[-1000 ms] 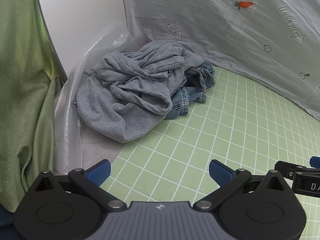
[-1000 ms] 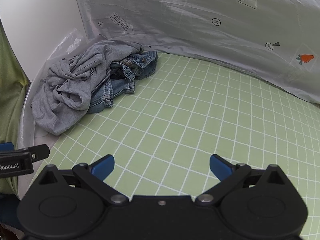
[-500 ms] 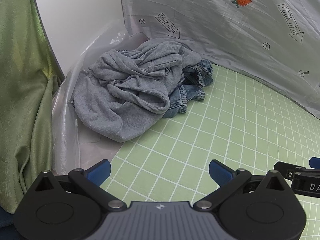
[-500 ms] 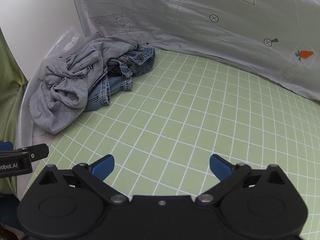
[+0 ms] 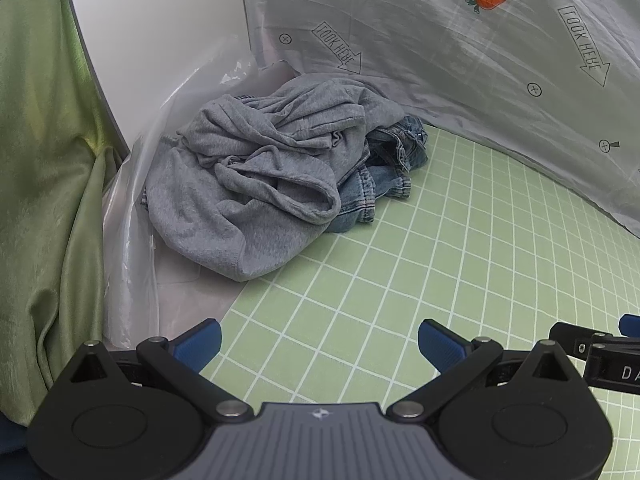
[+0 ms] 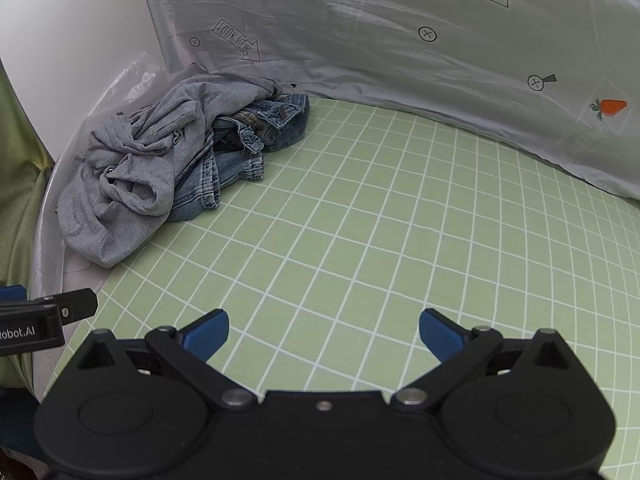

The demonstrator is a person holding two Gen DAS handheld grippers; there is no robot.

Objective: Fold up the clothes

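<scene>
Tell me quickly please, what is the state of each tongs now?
Left tongs: open, holding nothing, above the green grid mat.
Right tongs: open, holding nothing, also above the mat.

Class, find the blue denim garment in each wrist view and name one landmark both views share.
Left wrist view: the denim garment sits right of centre in the upper half, poking out from under the right side of the grey garment.
Right wrist view: the denim garment lies upper left, right of the grey garment.
Shared landmark: the green grid mat.
</scene>
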